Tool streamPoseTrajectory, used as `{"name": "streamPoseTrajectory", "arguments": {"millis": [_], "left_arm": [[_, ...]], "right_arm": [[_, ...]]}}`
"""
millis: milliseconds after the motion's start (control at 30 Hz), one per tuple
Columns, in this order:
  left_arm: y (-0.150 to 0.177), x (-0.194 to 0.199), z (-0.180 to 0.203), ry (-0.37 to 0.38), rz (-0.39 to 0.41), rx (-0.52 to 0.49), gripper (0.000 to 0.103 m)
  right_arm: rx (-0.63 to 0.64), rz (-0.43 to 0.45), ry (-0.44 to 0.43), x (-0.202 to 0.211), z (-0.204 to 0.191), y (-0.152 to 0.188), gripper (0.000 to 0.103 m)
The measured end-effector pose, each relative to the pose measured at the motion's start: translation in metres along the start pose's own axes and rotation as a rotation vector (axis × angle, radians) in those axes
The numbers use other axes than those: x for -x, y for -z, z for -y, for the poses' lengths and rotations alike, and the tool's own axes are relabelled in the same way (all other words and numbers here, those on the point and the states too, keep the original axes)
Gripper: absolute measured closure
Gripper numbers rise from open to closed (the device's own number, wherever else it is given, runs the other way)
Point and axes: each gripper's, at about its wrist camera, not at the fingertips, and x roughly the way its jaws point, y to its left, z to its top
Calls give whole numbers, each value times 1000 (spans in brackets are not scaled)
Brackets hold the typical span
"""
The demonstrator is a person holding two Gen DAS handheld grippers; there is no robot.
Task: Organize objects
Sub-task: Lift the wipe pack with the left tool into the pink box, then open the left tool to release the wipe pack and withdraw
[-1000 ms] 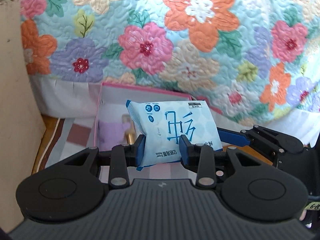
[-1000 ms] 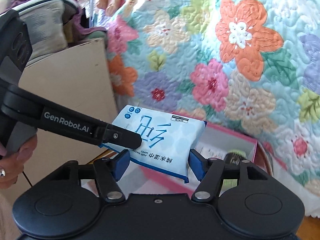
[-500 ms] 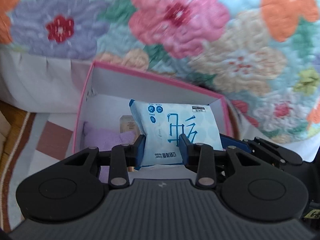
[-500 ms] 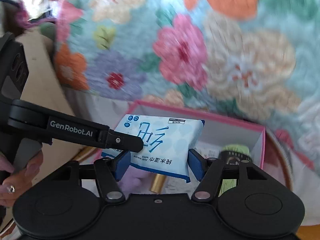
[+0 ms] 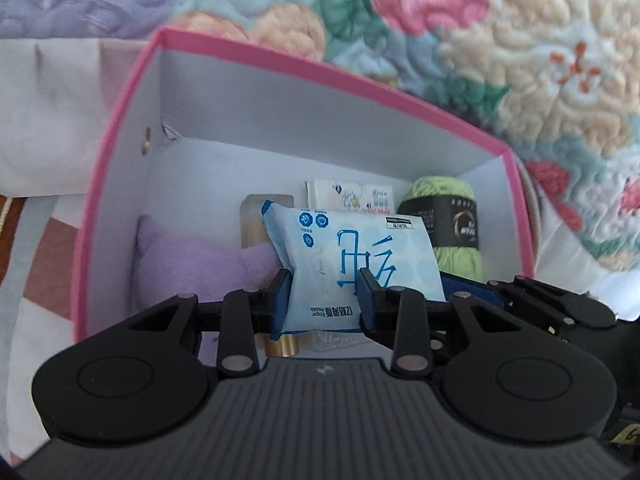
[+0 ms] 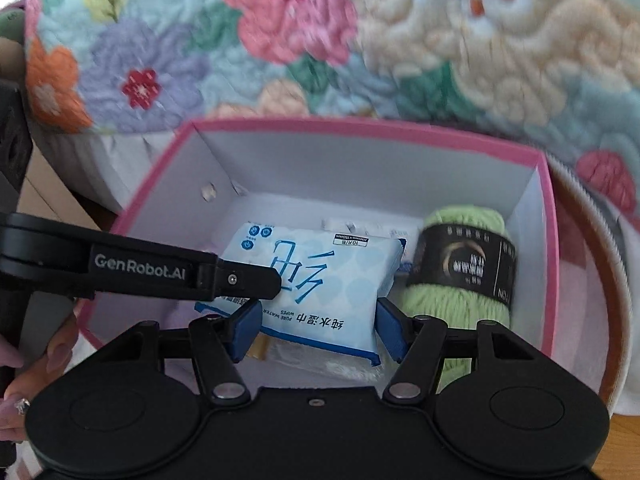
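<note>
A blue-and-white wet wipes pack (image 5: 352, 252) (image 6: 320, 272) hangs inside the open pink box (image 5: 280, 60) (image 6: 360, 126), just above its contents. My left gripper (image 5: 323, 300) is shut on the pack's near end. My right gripper (image 6: 316, 330) grips the same pack across its width, blue pads against both edges. In the right wrist view the left gripper's finger (image 6: 240, 280) lies across the pack's left side. Under the pack lie a purple plush (image 5: 192, 256), a gold-capped bottle (image 5: 280, 346), a small white packet (image 5: 348, 196) and a green yarn ball (image 5: 456, 256) (image 6: 460, 300).
The box stands against a flowered quilt (image 5: 520, 40) (image 6: 280, 20) with a white skirt below. A person's hand (image 6: 24, 380) holds the left gripper's handle. A round brown-rimmed surface (image 6: 612, 300) lies under the box's right side. A cardboard panel (image 6: 44, 208) stands at the left.
Both grippers have come down with the wipes pack, from in front of the quilt into the pink box. The box's contents now show clearly. Both grips look unchanged.
</note>
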Motion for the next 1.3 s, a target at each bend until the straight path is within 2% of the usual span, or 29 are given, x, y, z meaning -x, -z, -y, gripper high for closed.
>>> {"name": "streamPoseTrajectory", "arguments": {"millis": [167,267,400,467,633,733,833,1033,1300], "left_arm": [[1,-9,4,-28,31,2,70],[5,-8,10,-76,23,-36,63],[13,4,24,-129,9,-68,47],[16,15,31,-151,10,-82,46],[16,55,37,-176,-1,-68,35],[17,77,43,-165,-23,-69,35],[20,101,51,-145,-24,-94,35],[25,152,69,-162,8,-147,32],[47,216,94,-153,27,-237,32]], "right_arm": [[-4,-15,43,-10,1,-2,36],[0,-48,65,-12,-1,0,36],[46,-12,95,6,-12,9,34],[48,-4,81,16,-13,14,34],[13,29,47,40,-15,26,33],[50,23,52,56,-23,29,28],[52,68,71,77,-26,30,21],[54,125,55,131,-30,24,20],[105,127,9,198,-50,31,18]]}}
